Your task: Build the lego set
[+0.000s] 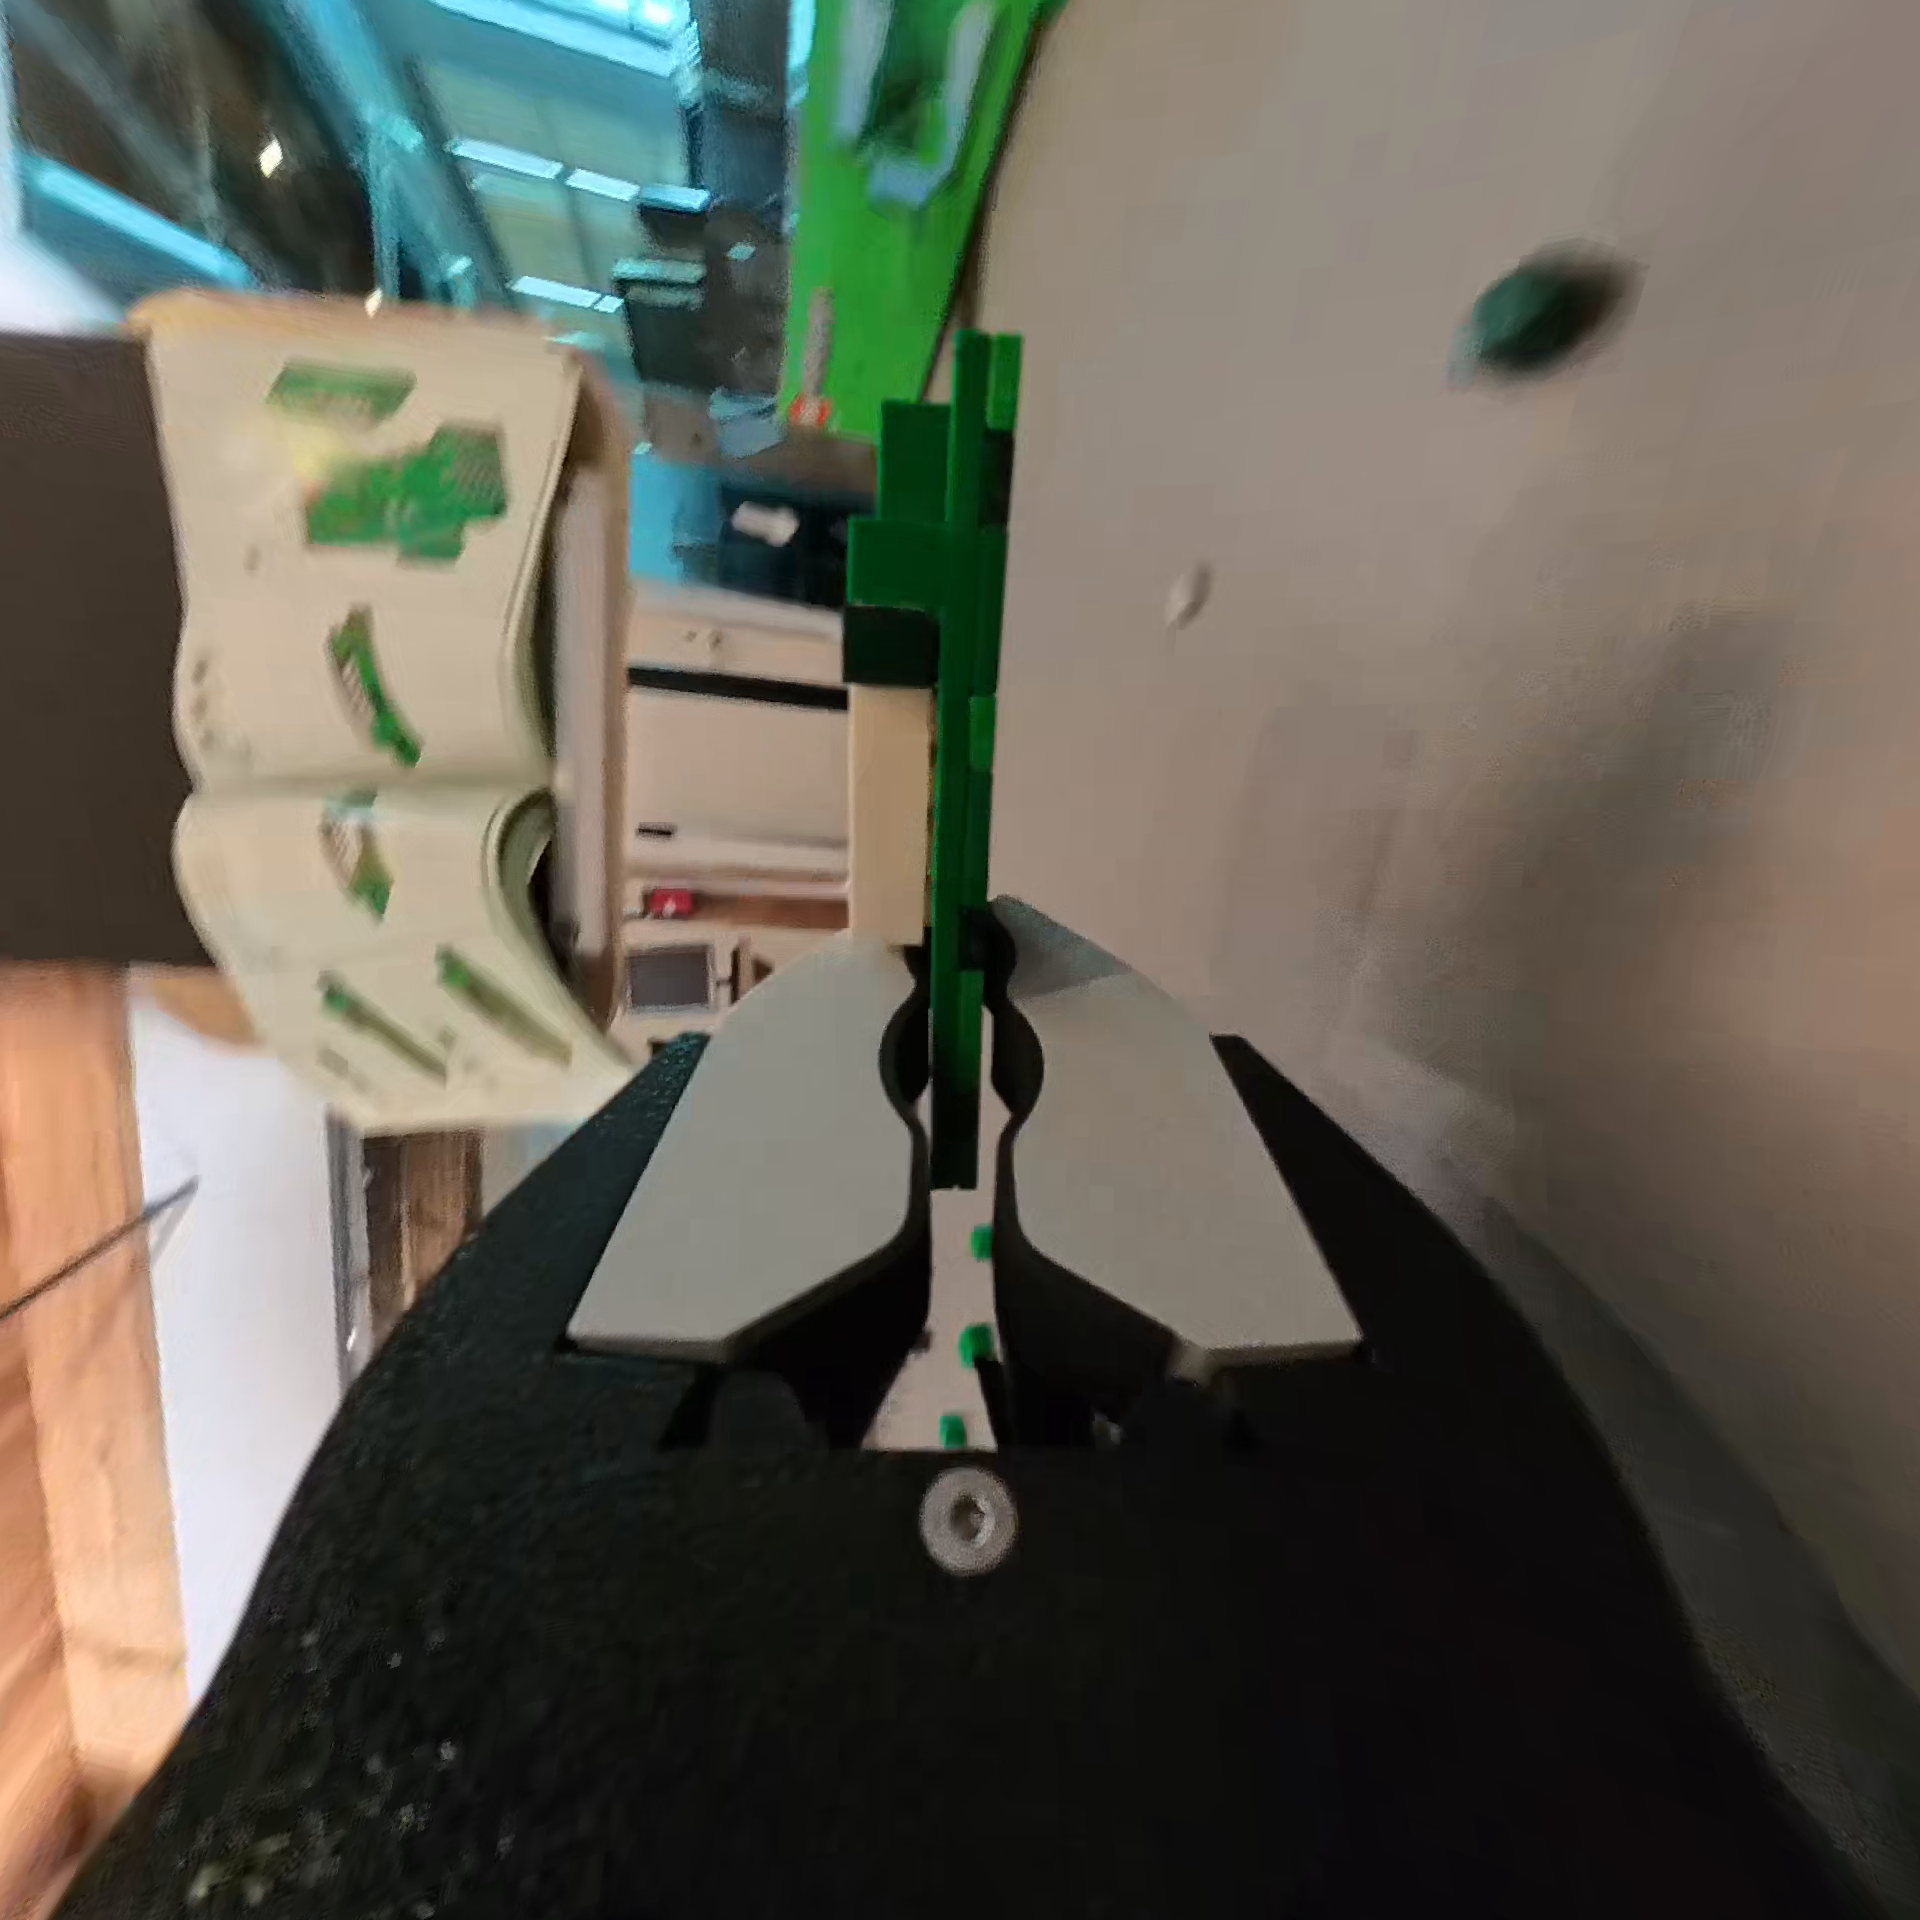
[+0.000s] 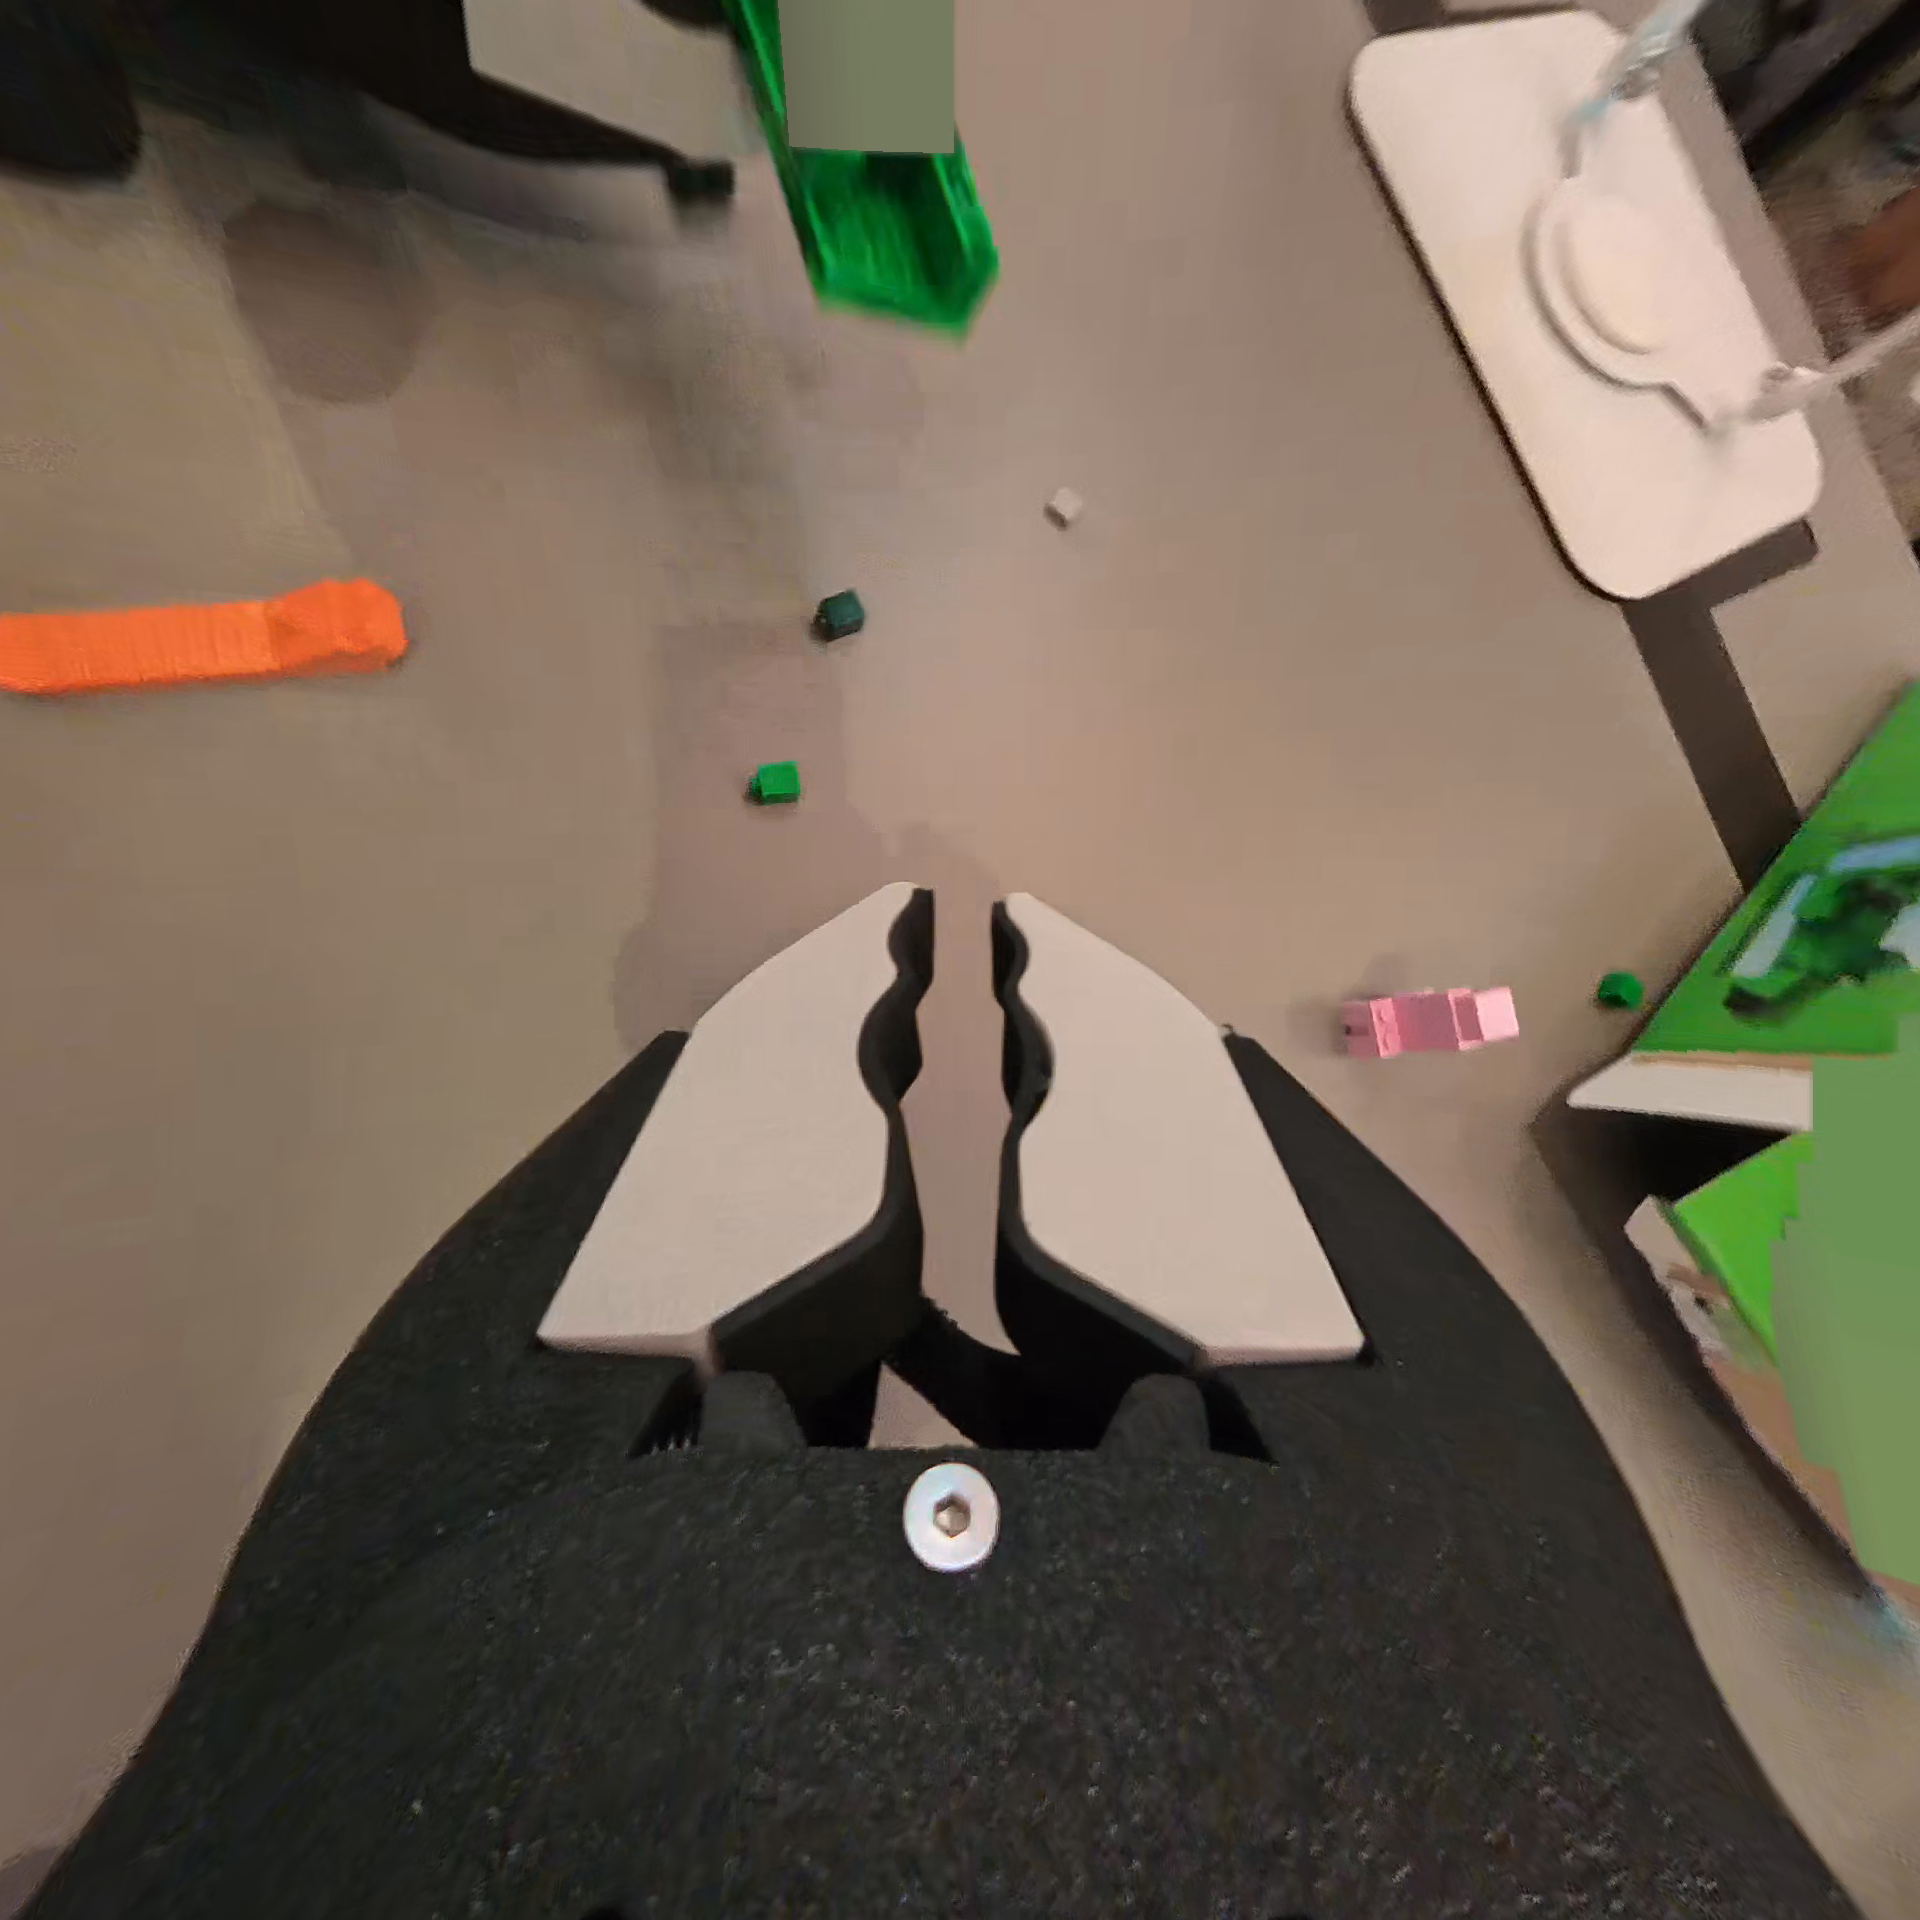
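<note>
My left gripper (image 1: 956, 935) is shut on the lower end of a flat green lego plate assembly (image 1: 961, 623), seen edge-on and held up beside the beige table (image 1: 1455, 831). The same assembly shows blurred at the top of the right wrist view (image 2: 894, 239). My right gripper (image 2: 961, 899) is empty above the table (image 2: 416, 935), its jaws only a narrow gap apart. Ahead of it lie a small green piece (image 2: 774, 782), a dark green piece (image 2: 840, 615) and a tiny pale piece (image 2: 1062, 507). A pink lego figure (image 2: 1429, 1023) lies to its right.
An orange lego tool (image 2: 208, 634) lies at the left. A green set box (image 2: 1787, 935) and another dark green piece (image 2: 1619, 989) are at the right. A white board (image 2: 1579, 312) lies at the back right. The open instruction booklet (image 1: 364, 675) shows in the left wrist view.
</note>
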A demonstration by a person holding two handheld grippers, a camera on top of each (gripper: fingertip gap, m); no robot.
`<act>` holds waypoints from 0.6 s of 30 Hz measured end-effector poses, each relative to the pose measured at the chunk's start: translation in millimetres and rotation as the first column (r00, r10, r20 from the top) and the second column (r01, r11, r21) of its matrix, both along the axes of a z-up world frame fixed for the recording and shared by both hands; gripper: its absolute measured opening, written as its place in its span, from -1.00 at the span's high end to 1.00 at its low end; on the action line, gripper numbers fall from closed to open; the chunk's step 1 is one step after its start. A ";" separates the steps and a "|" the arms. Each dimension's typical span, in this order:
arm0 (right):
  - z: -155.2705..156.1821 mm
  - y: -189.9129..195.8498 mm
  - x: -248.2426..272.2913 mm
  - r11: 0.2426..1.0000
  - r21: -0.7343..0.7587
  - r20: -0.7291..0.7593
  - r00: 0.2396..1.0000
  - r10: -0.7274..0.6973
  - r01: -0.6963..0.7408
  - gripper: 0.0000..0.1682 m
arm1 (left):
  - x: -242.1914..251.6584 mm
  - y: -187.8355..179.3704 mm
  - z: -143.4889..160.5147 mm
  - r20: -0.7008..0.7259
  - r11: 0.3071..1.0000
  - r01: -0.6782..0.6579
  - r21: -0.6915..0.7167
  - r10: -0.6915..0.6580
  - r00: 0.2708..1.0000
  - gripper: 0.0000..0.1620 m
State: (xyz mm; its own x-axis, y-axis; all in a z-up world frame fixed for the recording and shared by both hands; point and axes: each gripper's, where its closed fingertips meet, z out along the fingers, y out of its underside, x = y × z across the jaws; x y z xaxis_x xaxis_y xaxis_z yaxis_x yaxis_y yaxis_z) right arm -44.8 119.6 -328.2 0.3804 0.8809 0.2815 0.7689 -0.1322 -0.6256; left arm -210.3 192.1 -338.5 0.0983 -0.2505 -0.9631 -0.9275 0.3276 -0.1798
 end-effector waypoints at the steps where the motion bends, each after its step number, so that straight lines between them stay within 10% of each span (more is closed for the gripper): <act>1: 0.3 -0.4 4.3 1.000 -0.002 -0.028 0.999 -0.020 0.020 0.82 | -17.1 6.6 5.7 0.023 0.999 -0.036 0.029 0.035 0.999 0.93; 6: -1.2 -8.1 13.8 1.000 -0.014 -0.104 0.994 0.012 -0.013 0.75 | -87.0 23.0 17.7 0.175 0.986 -0.168 0.024 0.161 0.971 0.93; 14: -19.8 -5.6 -49.5 0.874 -0.066 -0.063 0.876 0.478 -0.482 0.78 | -14.5 -24.4 -11.8 0.002 0.968 0.247 -0.041 -0.247 0.969 0.93; 18: -36.8 2.5 -71.6 0.799 -0.259 -0.135 0.839 0.527 -0.543 0.78 | -21.8 -20.1 -10.0 0.028 0.975 0.219 -0.044 -0.218 0.976 0.93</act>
State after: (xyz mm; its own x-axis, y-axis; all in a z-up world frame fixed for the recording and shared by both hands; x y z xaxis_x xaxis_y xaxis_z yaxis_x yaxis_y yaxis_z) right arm -116.5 122.1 -364.9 -0.1670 0.9859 -0.0097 0.7351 0.1180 -0.6677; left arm -232.1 172.0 -348.5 0.0582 -0.3133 -0.9479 -0.8300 0.5125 -0.2203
